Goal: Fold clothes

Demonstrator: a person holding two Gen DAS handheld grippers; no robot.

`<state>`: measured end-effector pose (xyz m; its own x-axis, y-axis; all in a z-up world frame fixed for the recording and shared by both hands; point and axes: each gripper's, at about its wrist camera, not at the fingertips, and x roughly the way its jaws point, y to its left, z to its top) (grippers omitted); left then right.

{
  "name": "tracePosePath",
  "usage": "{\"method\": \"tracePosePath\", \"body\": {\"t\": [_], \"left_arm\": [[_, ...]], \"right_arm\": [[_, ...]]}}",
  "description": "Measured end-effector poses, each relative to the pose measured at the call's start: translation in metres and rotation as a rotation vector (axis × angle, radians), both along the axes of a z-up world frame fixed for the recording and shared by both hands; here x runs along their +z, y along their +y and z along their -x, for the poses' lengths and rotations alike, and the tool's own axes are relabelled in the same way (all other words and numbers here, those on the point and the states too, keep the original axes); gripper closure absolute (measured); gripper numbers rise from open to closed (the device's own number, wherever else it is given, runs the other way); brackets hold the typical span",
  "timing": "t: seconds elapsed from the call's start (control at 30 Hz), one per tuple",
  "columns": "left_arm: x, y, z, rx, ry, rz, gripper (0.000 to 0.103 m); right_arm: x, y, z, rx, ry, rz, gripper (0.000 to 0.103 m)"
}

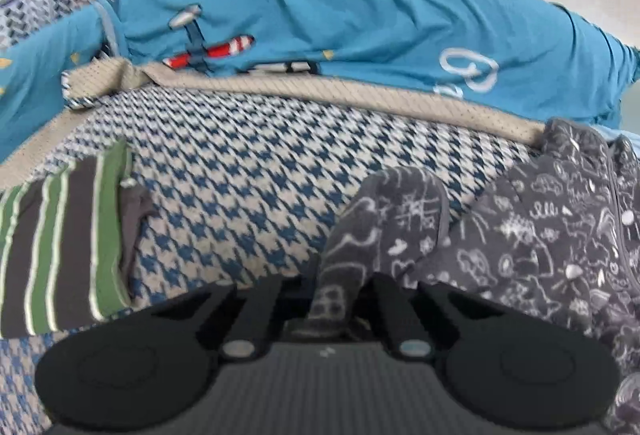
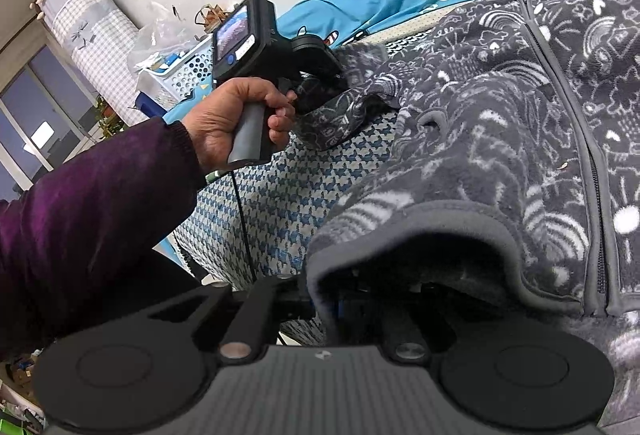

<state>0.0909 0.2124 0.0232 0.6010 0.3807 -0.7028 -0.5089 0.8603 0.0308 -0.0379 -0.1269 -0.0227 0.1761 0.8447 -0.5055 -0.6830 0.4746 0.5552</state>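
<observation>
left wrist view: your left hand-held gripper [image 1: 334,299] is clenched on a sleeve end of the grey fleece jacket [image 1: 540,235], which lies on the right side of the bed [image 1: 248,171] with its blue-and-white houndstooth cover. a folded green striped garment [image 1: 60,243] sits at the left, and a blue printed quilt [image 1: 320,19] lies along the far edge. right wrist view: your right hand-held gripper [image 2: 360,299] is grasping the jacket's hem [image 2: 420,231], fingers hidden under the fleece. your hand [image 2: 236,115], in a purple sleeve [image 2: 88,203], grips the other handle.
</observation>
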Motion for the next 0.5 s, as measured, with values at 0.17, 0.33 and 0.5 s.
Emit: {"method": "tracePosePath", "body": {"t": [0.17,0.33,0.5], "left_arm": [[0.025,0.004,0.014,0.095,-0.094,-0.119,0.099],[0.045,0.012,0.029,0.197,-0.158,-0.247,0.099],[0.065,0.026,0.047,0.319,-0.216,-0.330,0.099]], "right_arm": [[-0.001,0.000,-0.001,-0.015,0.009,-0.007,0.089],[-0.005,0.005,0.002,0.027,0.009,-0.005,0.082],[-0.009,0.013,0.009,0.088,-0.013,0.027,0.081]]}}
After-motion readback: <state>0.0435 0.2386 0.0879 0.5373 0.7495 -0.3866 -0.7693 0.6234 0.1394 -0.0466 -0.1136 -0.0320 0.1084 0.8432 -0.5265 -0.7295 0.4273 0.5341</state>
